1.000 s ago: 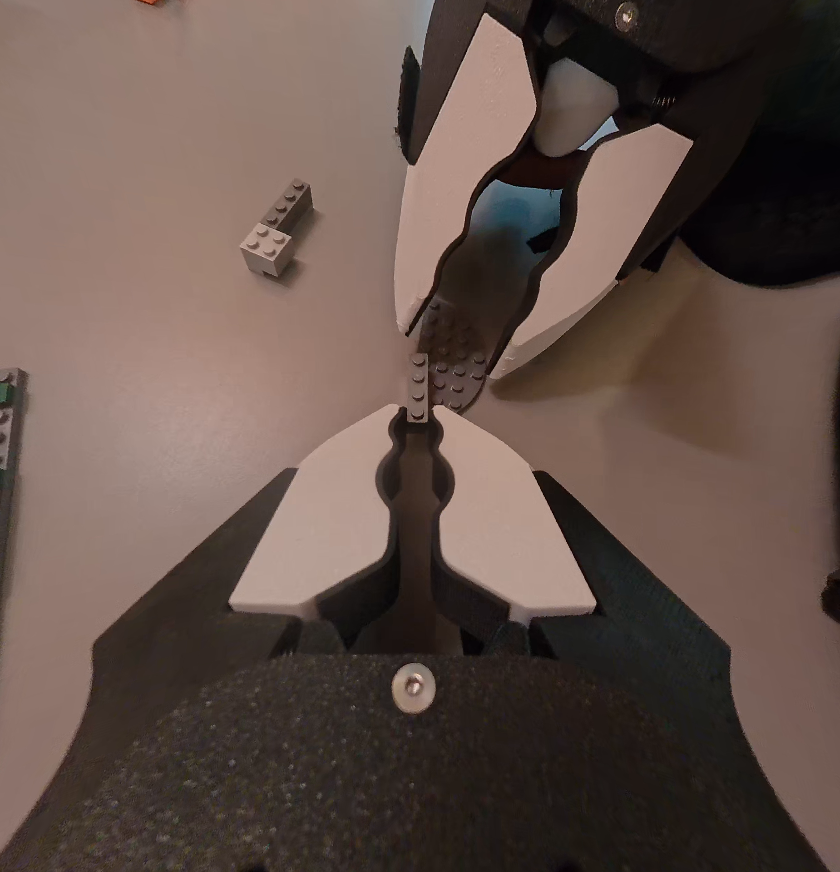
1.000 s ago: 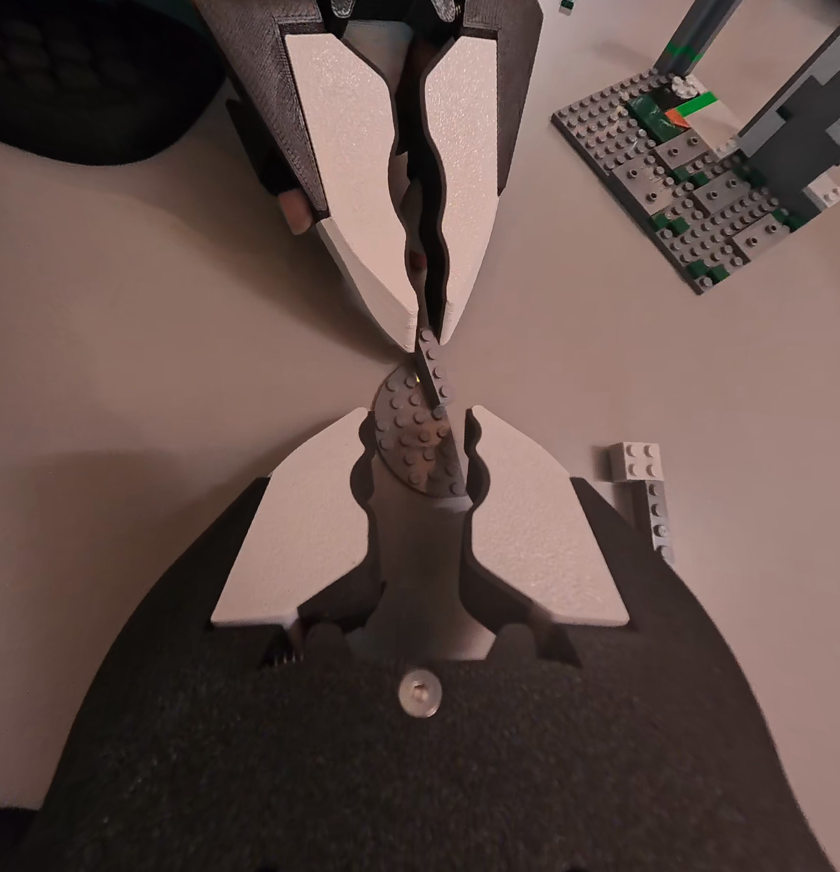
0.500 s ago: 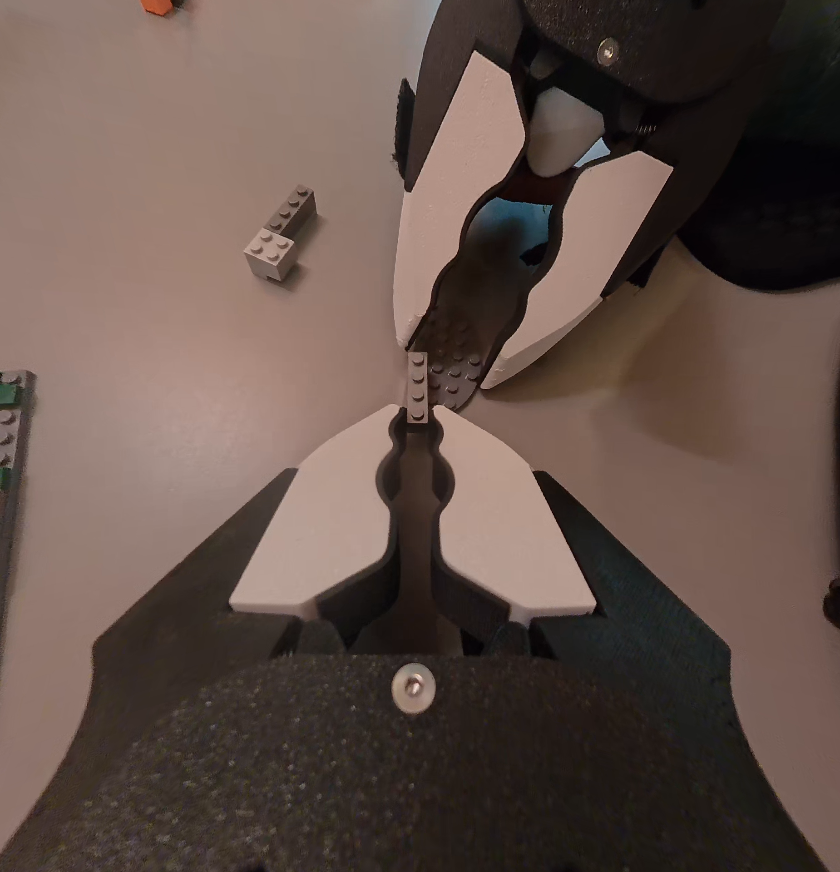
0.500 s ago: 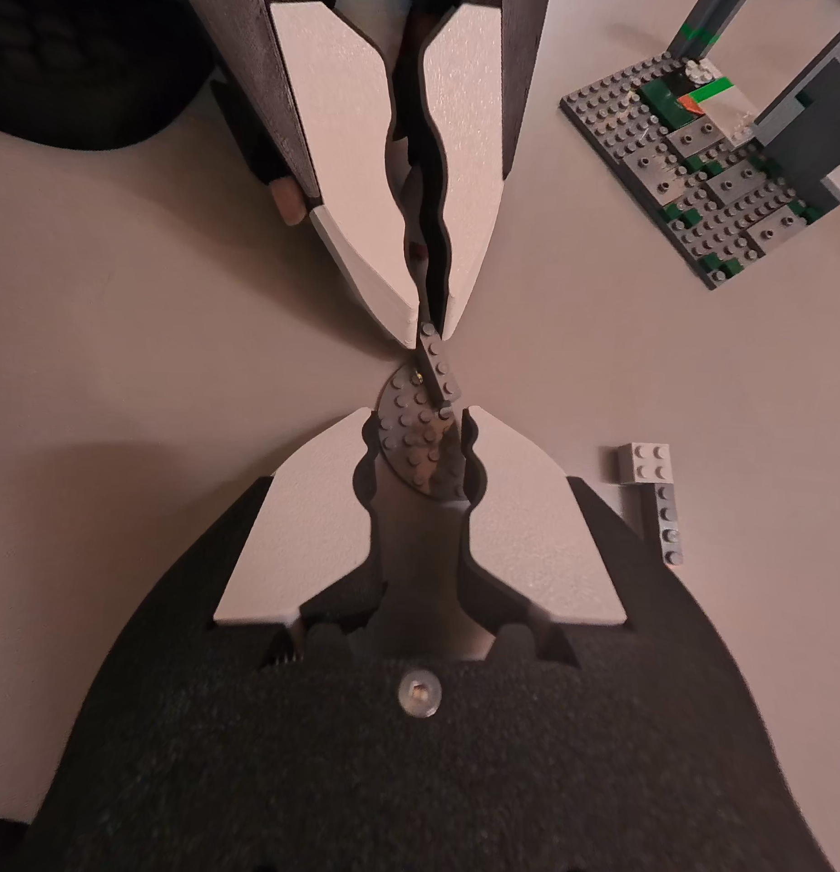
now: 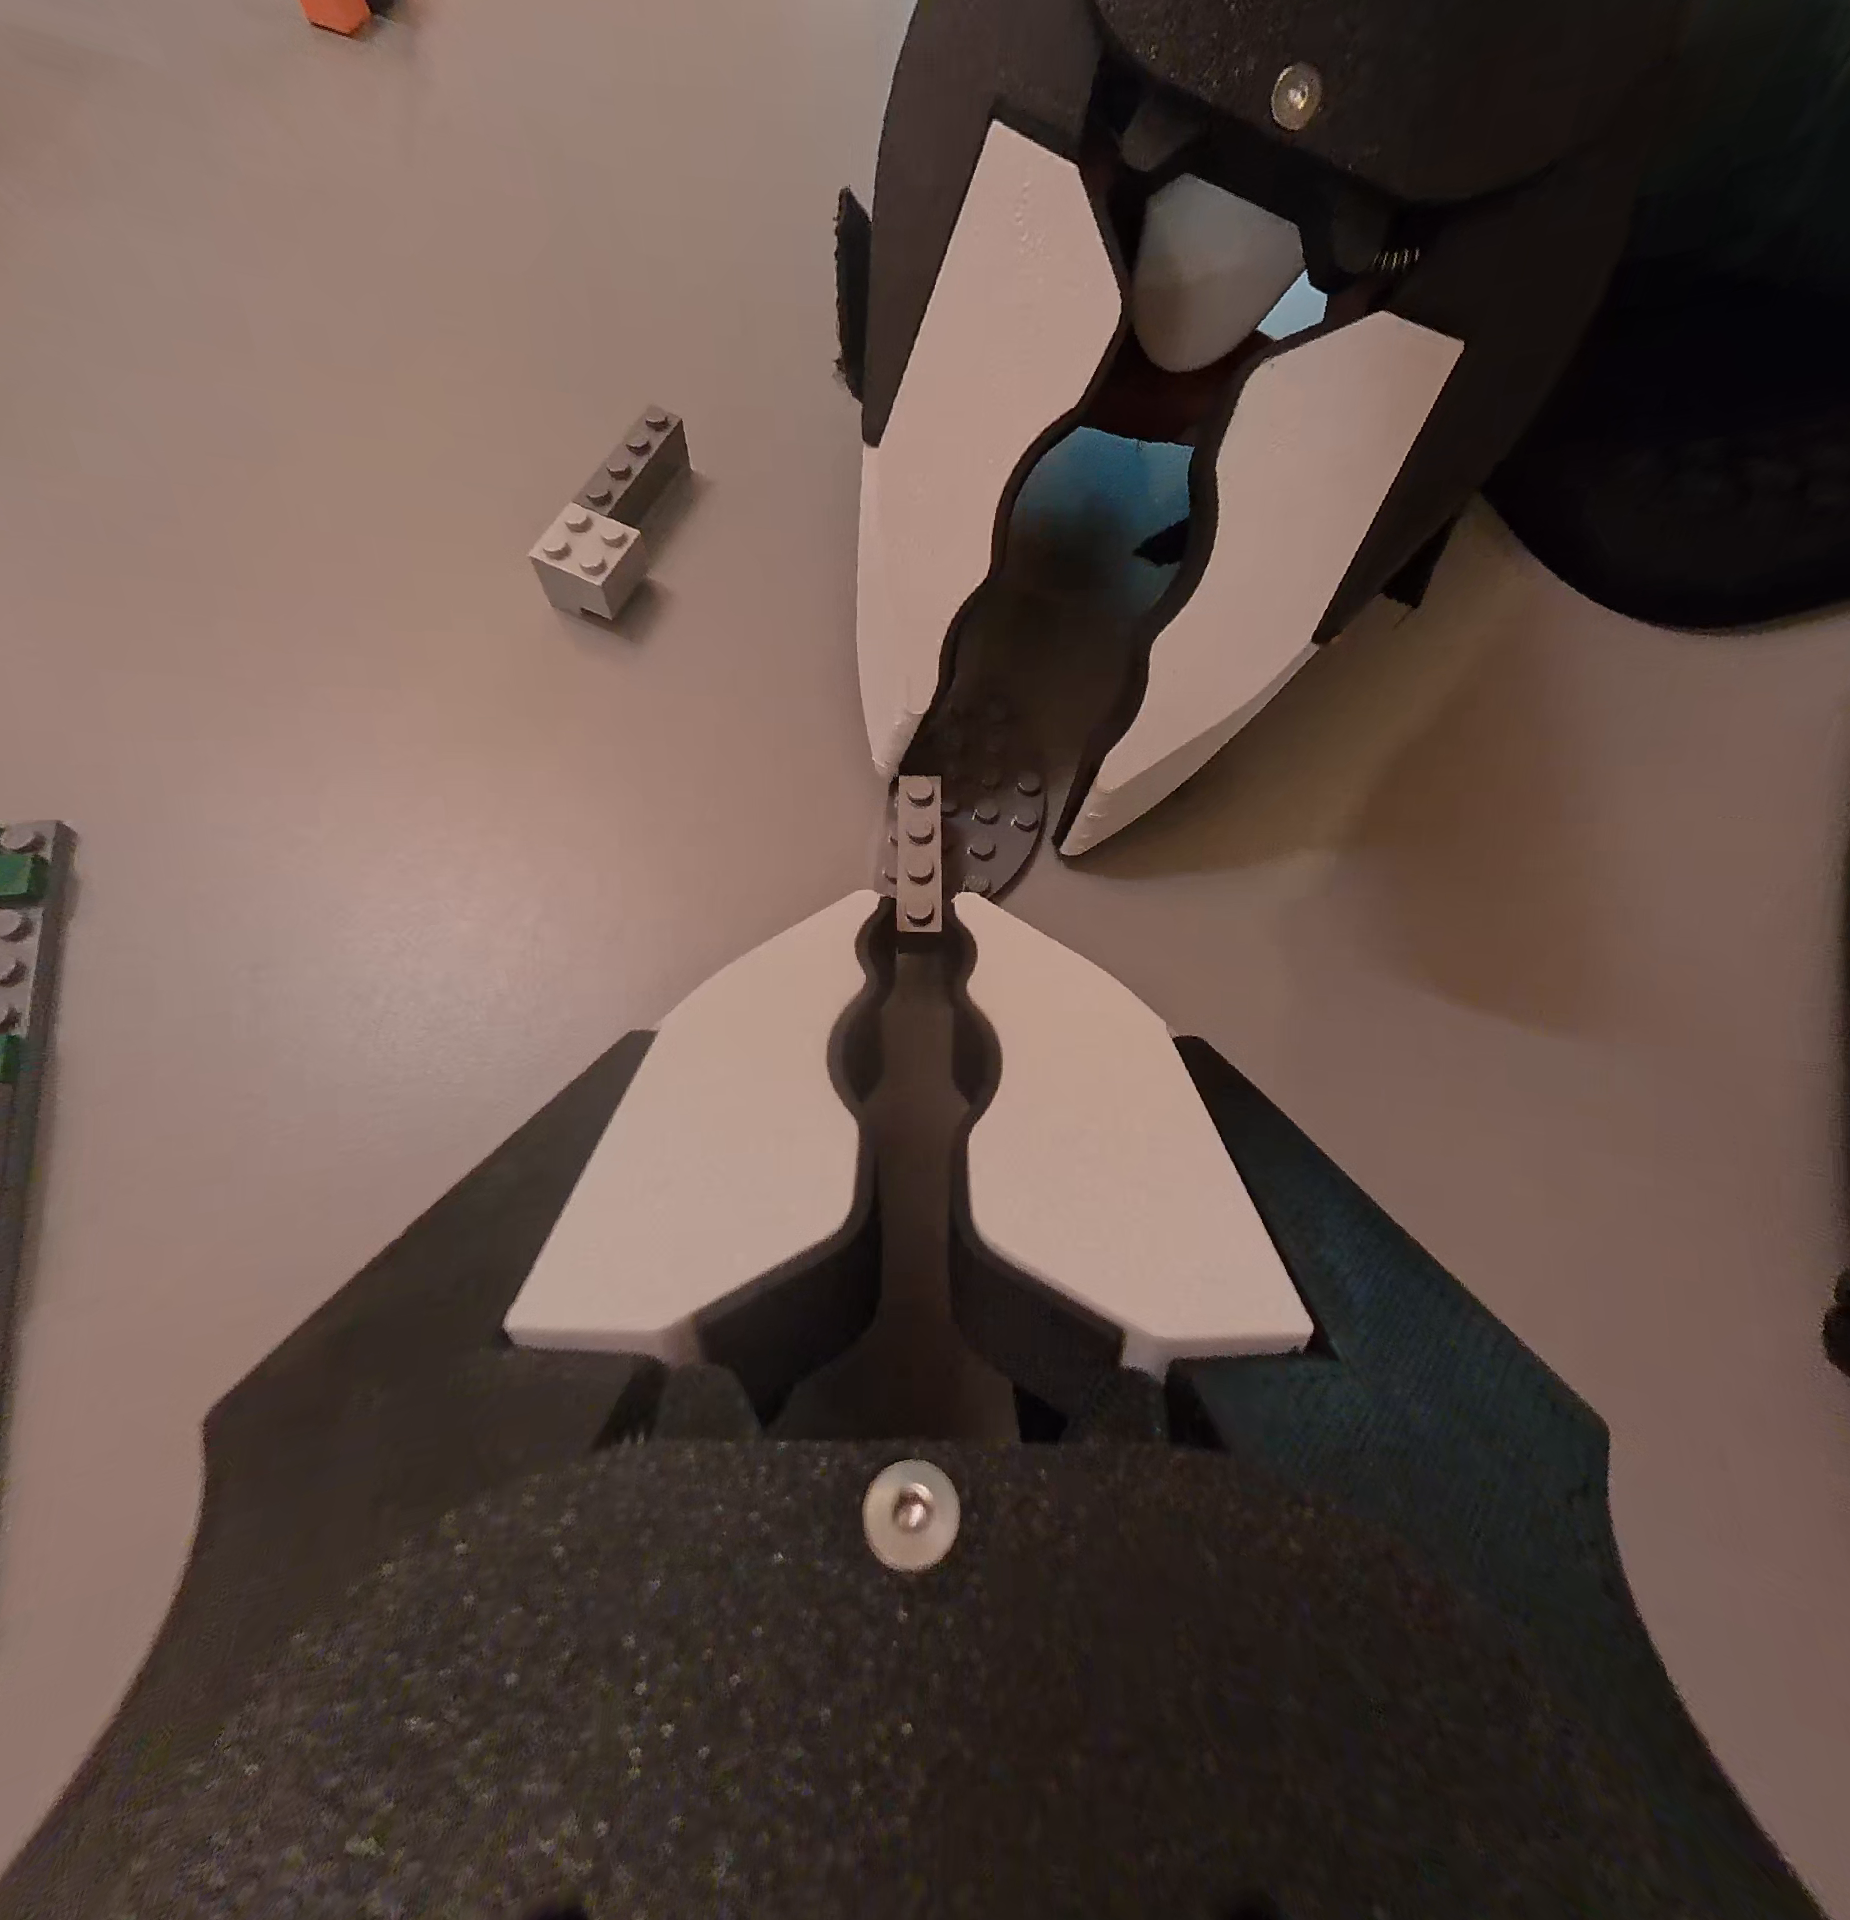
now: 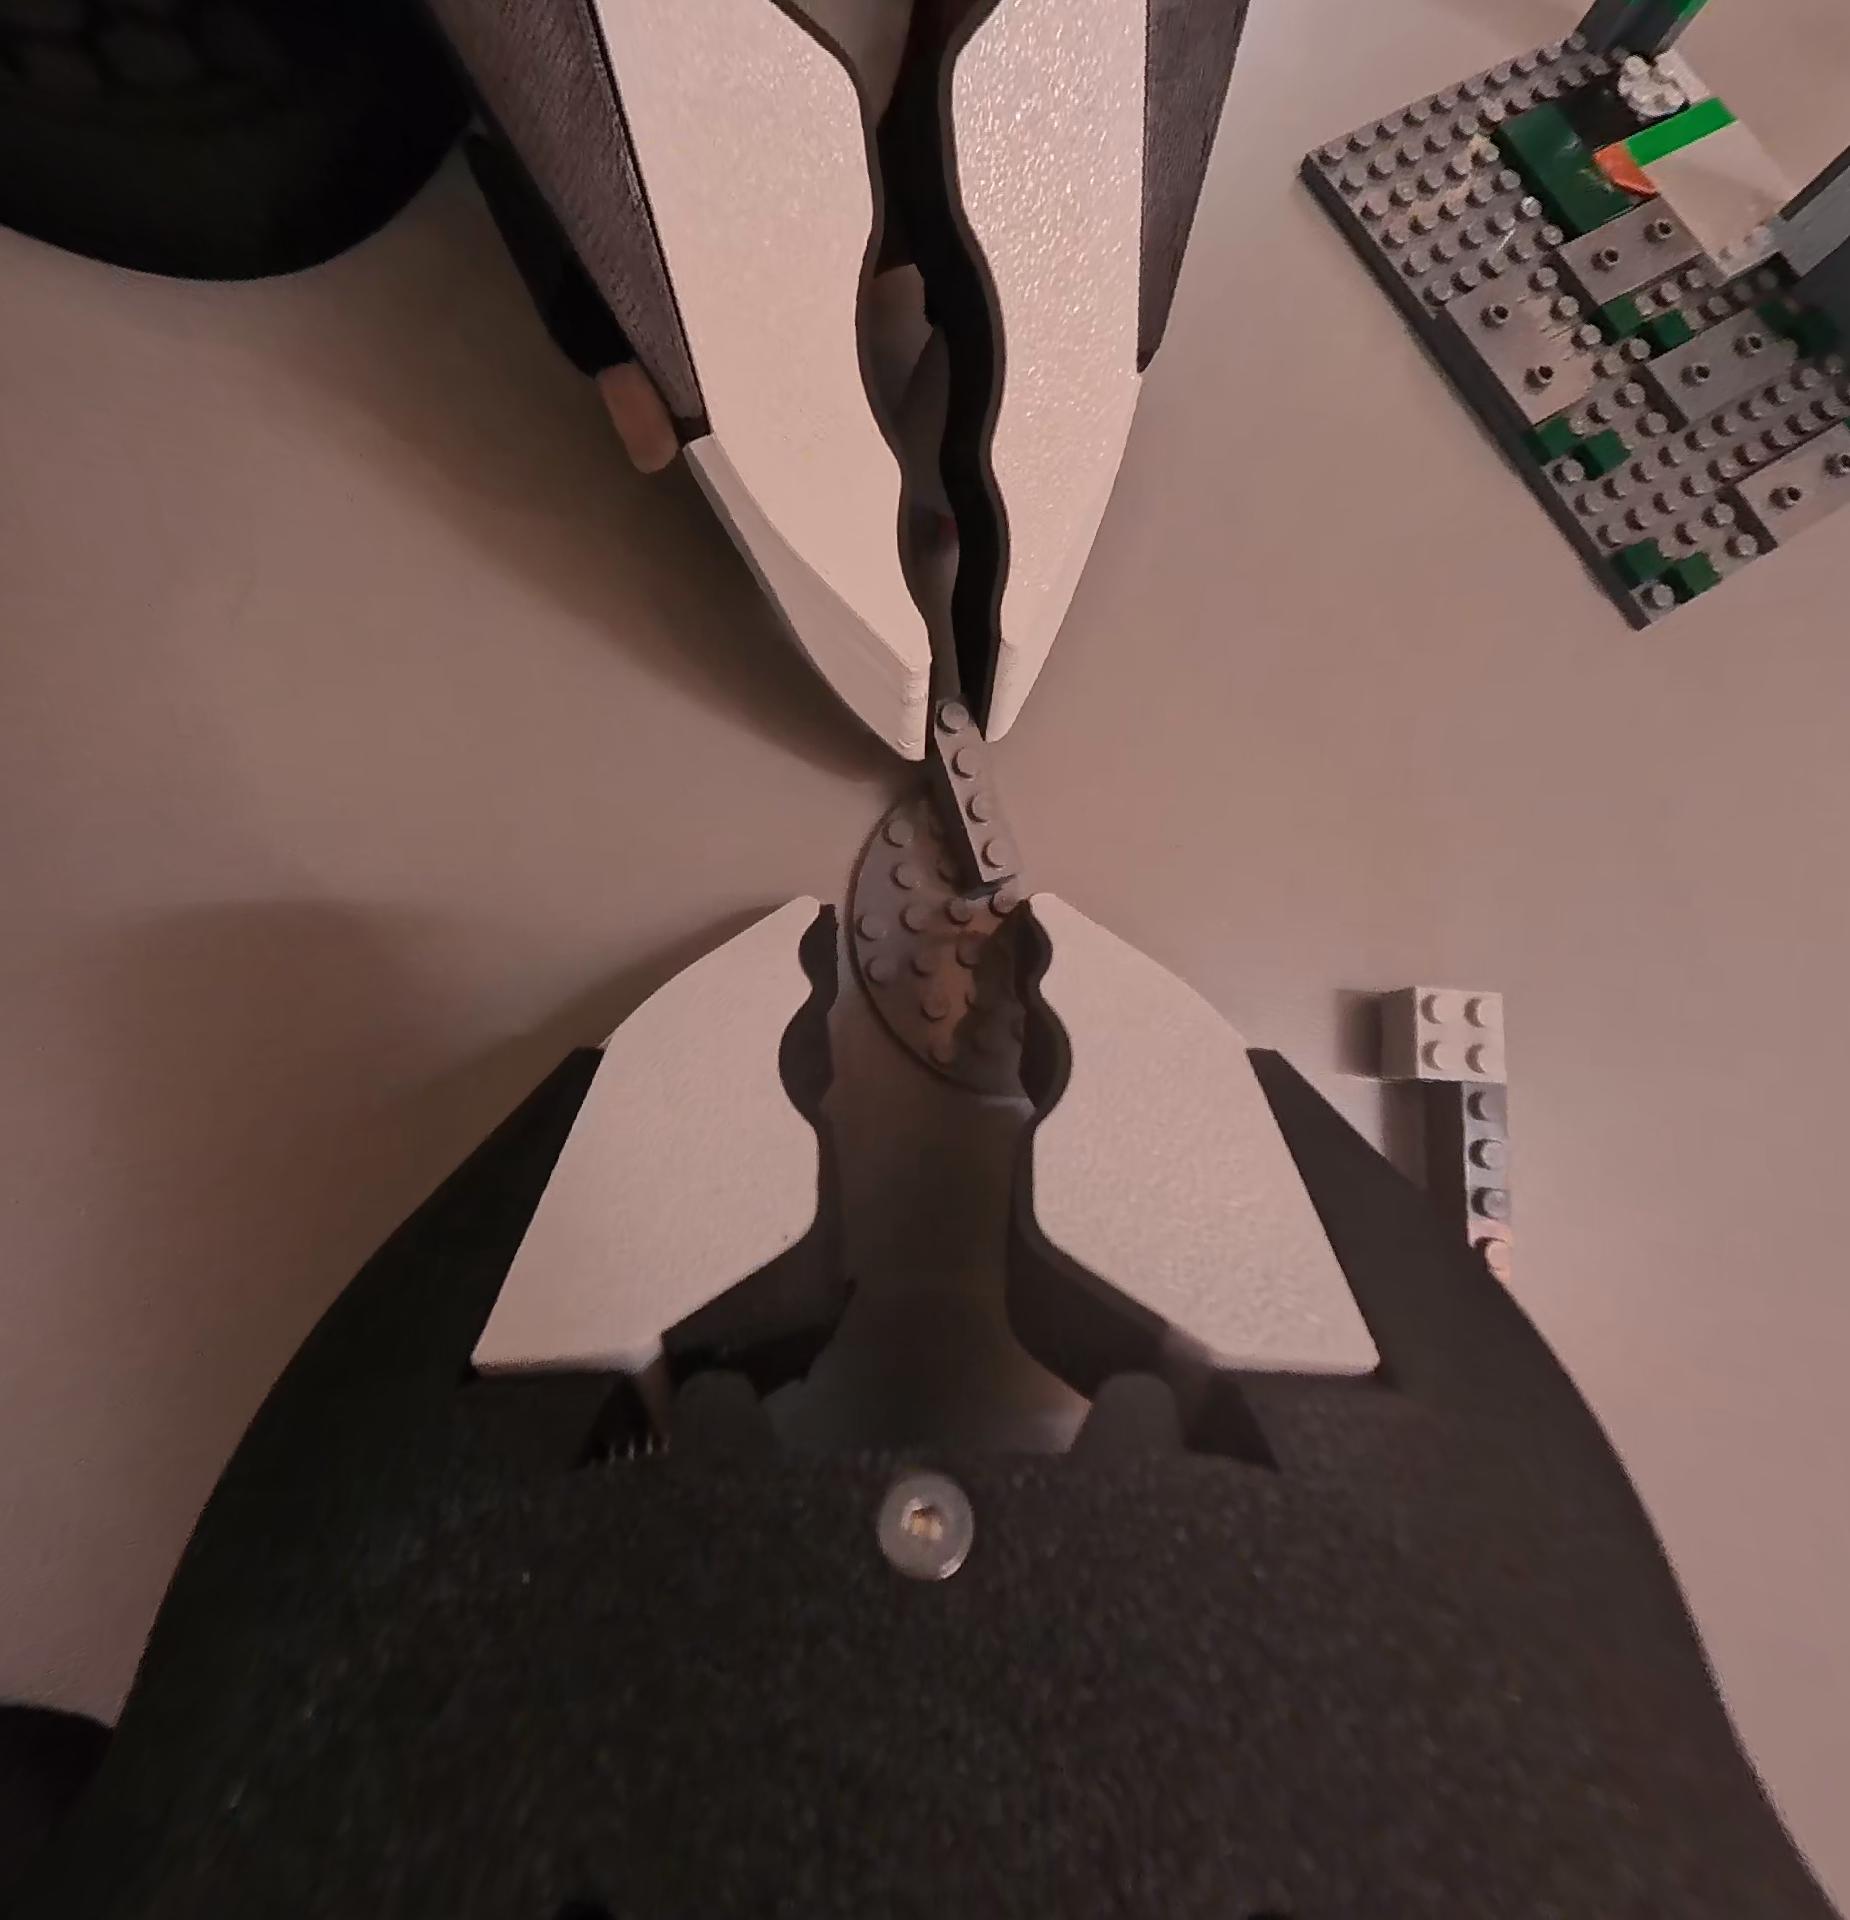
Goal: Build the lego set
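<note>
My left gripper (image 5: 919,906) is shut on one end of a narrow grey four-stud plate (image 5: 919,857). My right gripper (image 6: 923,914) is shut on a dark grey half-round plate (image 6: 916,961), gripped across its width. The two grippers face each other tip to tip just above the table. The narrow plate's free end lies over the straight edge of the half-round plate (image 5: 1004,826). In the right wrist view the left gripper (image 6: 957,727) comes in from the top with the narrow plate (image 6: 973,800). In the left wrist view the right gripper (image 5: 988,795) comes from the top.
A light grey 2x2 brick joined to a dark grey brick (image 5: 609,520) lies on the table, also in the right wrist view (image 6: 1446,1039). A grey studded baseplate with green pieces (image 6: 1627,343) lies at the right, its edge (image 5: 7,1039) at the left. A dark object (image 5: 1731,416) sits behind. The grippers are tip to tip, or close to it. My right gripper's tips are some 8 cm from the dark grey brick (image 5: 609,520). The right camera catches it too, in the right wrist view (image 6: 1450,1076).
The two grippers have drawn slightly closer together. The narrow plate now lies a little farther over the half-round plate's edge. Both grips are unchanged.
</note>
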`<state>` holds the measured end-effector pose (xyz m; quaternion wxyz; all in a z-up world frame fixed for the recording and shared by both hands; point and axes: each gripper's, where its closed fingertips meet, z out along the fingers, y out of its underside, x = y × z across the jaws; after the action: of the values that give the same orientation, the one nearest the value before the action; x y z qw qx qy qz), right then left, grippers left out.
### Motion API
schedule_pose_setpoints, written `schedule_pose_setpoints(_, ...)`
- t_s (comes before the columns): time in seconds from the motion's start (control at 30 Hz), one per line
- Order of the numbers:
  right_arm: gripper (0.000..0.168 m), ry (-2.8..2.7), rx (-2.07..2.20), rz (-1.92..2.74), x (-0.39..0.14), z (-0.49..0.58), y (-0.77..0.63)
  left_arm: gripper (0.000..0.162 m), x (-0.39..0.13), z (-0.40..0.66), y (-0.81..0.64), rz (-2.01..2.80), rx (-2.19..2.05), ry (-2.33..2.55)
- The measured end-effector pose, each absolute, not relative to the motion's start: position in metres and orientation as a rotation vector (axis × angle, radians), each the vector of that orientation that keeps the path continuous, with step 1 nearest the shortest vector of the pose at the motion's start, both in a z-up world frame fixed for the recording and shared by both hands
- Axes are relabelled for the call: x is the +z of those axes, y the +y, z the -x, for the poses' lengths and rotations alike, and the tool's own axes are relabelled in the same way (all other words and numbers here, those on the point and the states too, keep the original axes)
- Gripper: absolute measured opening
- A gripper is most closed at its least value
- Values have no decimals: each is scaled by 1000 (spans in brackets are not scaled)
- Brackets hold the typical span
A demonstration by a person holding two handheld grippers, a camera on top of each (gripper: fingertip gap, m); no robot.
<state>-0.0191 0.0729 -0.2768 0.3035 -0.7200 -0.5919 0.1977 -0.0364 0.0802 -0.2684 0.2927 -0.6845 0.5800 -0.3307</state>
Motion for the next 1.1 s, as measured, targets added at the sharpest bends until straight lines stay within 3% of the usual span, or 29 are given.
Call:
schedule_pose_setpoints(0.57, 21, -1582, 488, 1901, -277, 16, 74, 8, -267, 37, 81, 1818, -878, 1536)
schedule_pose_setpoints(0.9, 22, -1548, 520, 1916, -274, 7, 73, 8, -266, 38, 82, 1823, -891, 1517)
schedule_pose_setpoints(1.1, 32, -1548, 558, 1929, -269, -5, 71, 8, -263, 38, 83, 1823, -917, 1494)
